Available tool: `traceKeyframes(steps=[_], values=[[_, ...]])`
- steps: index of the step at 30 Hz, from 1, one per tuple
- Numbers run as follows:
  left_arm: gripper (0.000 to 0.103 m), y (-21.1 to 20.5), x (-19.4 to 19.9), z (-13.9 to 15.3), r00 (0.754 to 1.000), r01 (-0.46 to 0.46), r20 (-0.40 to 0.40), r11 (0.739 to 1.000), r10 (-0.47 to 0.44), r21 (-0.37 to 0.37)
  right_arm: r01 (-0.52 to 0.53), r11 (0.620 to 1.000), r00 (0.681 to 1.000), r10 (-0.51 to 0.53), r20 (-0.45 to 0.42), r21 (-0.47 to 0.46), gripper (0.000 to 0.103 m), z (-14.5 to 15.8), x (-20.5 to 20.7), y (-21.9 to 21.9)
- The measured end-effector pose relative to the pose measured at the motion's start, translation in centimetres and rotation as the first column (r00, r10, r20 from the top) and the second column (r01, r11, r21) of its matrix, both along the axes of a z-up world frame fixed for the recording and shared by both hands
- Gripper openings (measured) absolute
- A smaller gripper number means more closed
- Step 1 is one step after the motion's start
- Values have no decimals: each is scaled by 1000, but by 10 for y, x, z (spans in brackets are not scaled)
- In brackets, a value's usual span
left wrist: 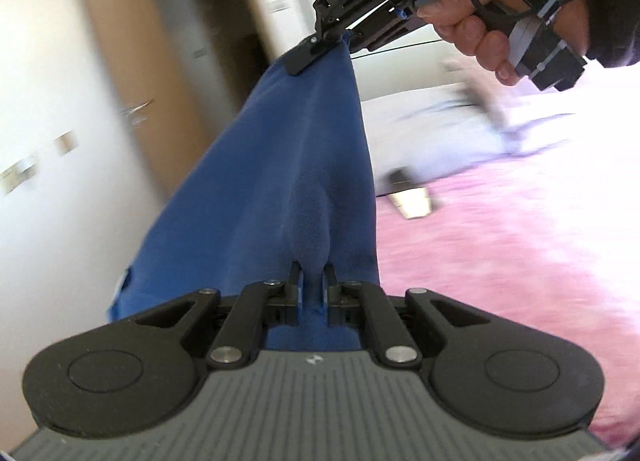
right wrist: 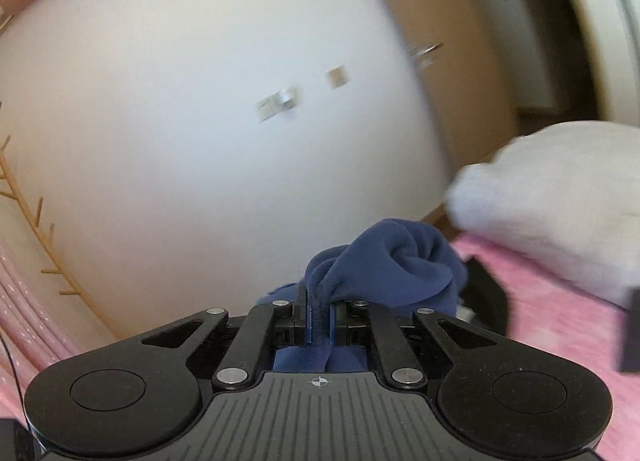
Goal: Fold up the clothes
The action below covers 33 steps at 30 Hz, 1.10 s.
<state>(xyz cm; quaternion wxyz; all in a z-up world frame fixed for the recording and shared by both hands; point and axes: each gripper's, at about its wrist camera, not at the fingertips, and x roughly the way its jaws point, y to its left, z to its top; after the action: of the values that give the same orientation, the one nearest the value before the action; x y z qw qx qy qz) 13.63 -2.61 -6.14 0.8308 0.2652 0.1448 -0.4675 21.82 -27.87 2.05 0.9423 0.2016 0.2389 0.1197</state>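
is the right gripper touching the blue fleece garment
Touching. In the right wrist view the right gripper is shut on a bunched edge of the blue fleece garment; the left wrist view shows it pinching the garment's far corner.

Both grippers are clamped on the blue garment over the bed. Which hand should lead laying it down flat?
Probably the left gripper: the blue garment stretches smoothly from it. At the right gripper the fabric is bunched.

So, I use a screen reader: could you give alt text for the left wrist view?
A blue garment hangs stretched between two grippers: the left gripper pinches its near end, the right gripper, held in a hand, clamps the far end. A pink bedspread lies to the right.
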Motion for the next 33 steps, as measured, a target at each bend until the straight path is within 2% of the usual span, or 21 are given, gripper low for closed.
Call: traceKeyframes(steps=[2,4,7,11,14,18,19,21,22,24,25,26,27,28,29,30,31,33], values=[[6,-24,-51,-3,995,90,-36,996,-89,6,61,998,998,-61,-9,2,6,-4,-66,-31],[6,-47,-104,-8,981,178,-84,984,-176,10,124,992,992,-124,-29,7,6,-12,-130,-60],[6,-80,-182,-14,933,317,-178,949,-312,-5,228,974,970,-226,-91,10,6,-23,-231,-99],[6,-111,-252,-14,835,476,-292,878,-467,-42,367,930,913,-366,-180,-28,6,-33,-346,-138],[3,-133,-285,-8,743,597,-327,799,-583,-68,470,880,849,-471,-238,-65,6,-28,-411,-156],[3,-153,-292,5,612,724,-353,681,-708,-110,589,804,757,-586,-291,-85,6,-2,-492,-154],[3,-157,-290,7,586,745,-356,657,-728,-118,609,789,741,-604,-295,-84,6,2,-504,-156],[3,-172,-282,8,557,766,-361,630,-748,-125,642,762,712,-635,-299,-89,6,9,-522,-161],[3,-184,-275,9,559,767,-357,631,-748,-121,642,759,709,-642,-292,-108,6,11,-519,-169],[4,-217,-253,10,588,749,-350,654,-729,-105,643,752,704,-654,-277,-141,6,12,-511,-188],[6,-232,-243,8,613,724,-364,683,-701,-96,647,749,703,-659,-266,-144,6,5,-503,-205],[13,-248,-233,6,642,693,-379,716,-666,-84,651,745,703,-664,-255,-146,7,-2,-494,-223],[20,-266,-221,3,683,646,-397,760,-614,-64,657,740,699,-669,-254,-141,7,-10,-485,-241],[26,-281,-211,1,719,599,-410,799,-561,-43,673,728,679,-679,-277,-135,17,-23,-473,-260],[29,-291,-203,-2,747,564,-411,825,-523,-25,693,701,639,-705,-308,-166,44,-34,-464,-274],[31,-297,-197,-6,762,549,-403,836,-507,-13,707,673,601,-733,-318,-215,55,-41,-458,-279],[33,-302,-192,-10,774,540,-391,842,-498,-3,708,664,598,-745,-296,-240,70,-45,-459,-275],[43,-297,-192,-28,770,562,-383,826,-511,28,707,649,595,-761,-259,-282,73,-55,-462,-266]])
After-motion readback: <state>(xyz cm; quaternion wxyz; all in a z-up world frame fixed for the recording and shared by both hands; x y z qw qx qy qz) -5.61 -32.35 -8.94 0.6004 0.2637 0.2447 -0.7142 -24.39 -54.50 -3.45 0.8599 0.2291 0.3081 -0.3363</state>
